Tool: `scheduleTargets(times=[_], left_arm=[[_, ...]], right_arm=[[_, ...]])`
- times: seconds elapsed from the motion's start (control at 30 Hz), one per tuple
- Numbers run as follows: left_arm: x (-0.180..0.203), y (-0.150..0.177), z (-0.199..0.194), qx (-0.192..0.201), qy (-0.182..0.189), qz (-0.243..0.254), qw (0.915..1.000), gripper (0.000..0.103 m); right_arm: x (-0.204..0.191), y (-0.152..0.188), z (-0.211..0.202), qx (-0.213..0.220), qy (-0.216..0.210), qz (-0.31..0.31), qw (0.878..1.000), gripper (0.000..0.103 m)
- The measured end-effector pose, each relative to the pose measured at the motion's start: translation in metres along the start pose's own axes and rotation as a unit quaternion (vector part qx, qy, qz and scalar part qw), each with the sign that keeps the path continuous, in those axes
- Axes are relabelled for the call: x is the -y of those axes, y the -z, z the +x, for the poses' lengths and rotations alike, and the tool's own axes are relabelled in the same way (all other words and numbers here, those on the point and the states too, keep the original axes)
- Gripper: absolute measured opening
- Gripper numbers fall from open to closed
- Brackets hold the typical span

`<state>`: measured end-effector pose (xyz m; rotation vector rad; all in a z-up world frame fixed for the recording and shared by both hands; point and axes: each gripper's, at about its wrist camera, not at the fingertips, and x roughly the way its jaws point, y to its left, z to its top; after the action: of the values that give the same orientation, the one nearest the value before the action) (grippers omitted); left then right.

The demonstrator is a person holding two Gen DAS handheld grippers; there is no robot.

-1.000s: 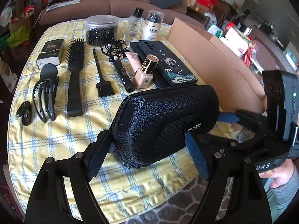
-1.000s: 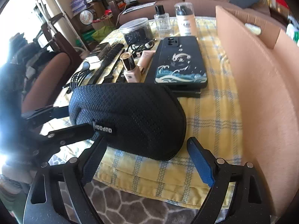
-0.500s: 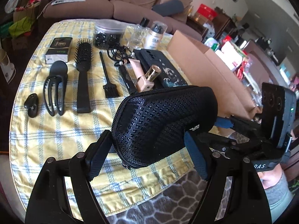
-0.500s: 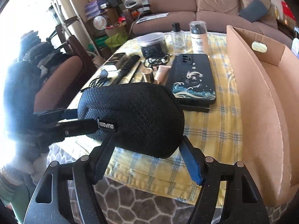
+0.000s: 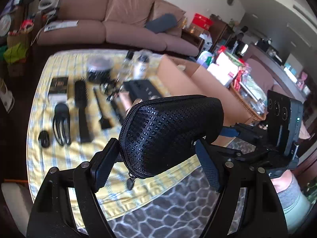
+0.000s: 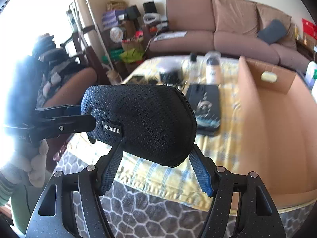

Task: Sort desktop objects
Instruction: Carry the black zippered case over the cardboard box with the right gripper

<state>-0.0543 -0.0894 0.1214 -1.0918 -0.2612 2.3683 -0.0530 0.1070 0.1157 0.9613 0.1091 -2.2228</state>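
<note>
While both grippers clamp it from opposite ends, a black zippered case [image 5: 170, 132] hangs in the air above the table's near edge, over the yellow checked cloth [image 5: 59, 158]. The left gripper [image 5: 156, 166] and right gripper [image 6: 156, 170] each have their fingers clenched on the case. Brushes, bottles and a phone lie blurred farther back, beside an open cardboard box [image 6: 277, 138] along the table's right edge.

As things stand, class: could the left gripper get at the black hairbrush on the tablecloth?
Probably not yet. The left gripper is clamped on the black zip case, shared with the right gripper. The hairbrush itself lies uncovered.
</note>
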Motion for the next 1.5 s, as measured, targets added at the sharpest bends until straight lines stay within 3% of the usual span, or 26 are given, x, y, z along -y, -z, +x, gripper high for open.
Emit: scheduleTargets(times=[0.17, 0.33, 0.57, 0.7, 0.8, 0.97, 1.23, 1.5], left_arm=[[0.047, -0.04, -0.006, 0.011, 0.009, 0.039, 0.9992, 0.076], [0.098, -0.089, 0.021, 0.011, 0.03, 0.058, 0.9978, 0.076], [0.149, -0.156, 0.109, 0.002, 0.071, 0.045, 0.9964, 0.076], [0.155, -0.19, 0.17, -0.013, 0.096, 0.026, 0.9949, 0.076], [0.149, -0.209, 0.213, -0.029, 0.091, 0.021, 0.9952, 0.076], [0.127, -0.223, 0.255, -0.046, 0.074, 0.015, 0.9961, 0.076], [0.104, -0.219, 0.296, -0.077, 0.046, 0.025, 0.9957, 0.076], [0.104, -0.214, 0.302, -0.082, 0.045, 0.025, 0.9953, 0.077]], right_arm=[[0.023, -0.02, -0.045, 0.043, 0.012, 0.012, 0.999, 0.071], [0.068, -0.045, -0.088, 0.061, 0.041, 0.021, 0.997, 0.071], [0.164, -0.091, -0.117, 0.059, 0.086, 0.029, 0.994, 0.071], [0.223, -0.115, -0.107, 0.04, 0.097, 0.04, 0.994, 0.071], [0.26, -0.124, -0.09, 0.028, 0.092, 0.054, 0.994, 0.071], [0.303, -0.13, -0.053, 0.007, 0.08, 0.07, 0.994, 0.071], [0.315, -0.122, 0.003, -0.041, 0.073, 0.074, 0.994, 0.071], [0.318, -0.121, 0.002, -0.036, 0.073, 0.083, 0.993, 0.071]])
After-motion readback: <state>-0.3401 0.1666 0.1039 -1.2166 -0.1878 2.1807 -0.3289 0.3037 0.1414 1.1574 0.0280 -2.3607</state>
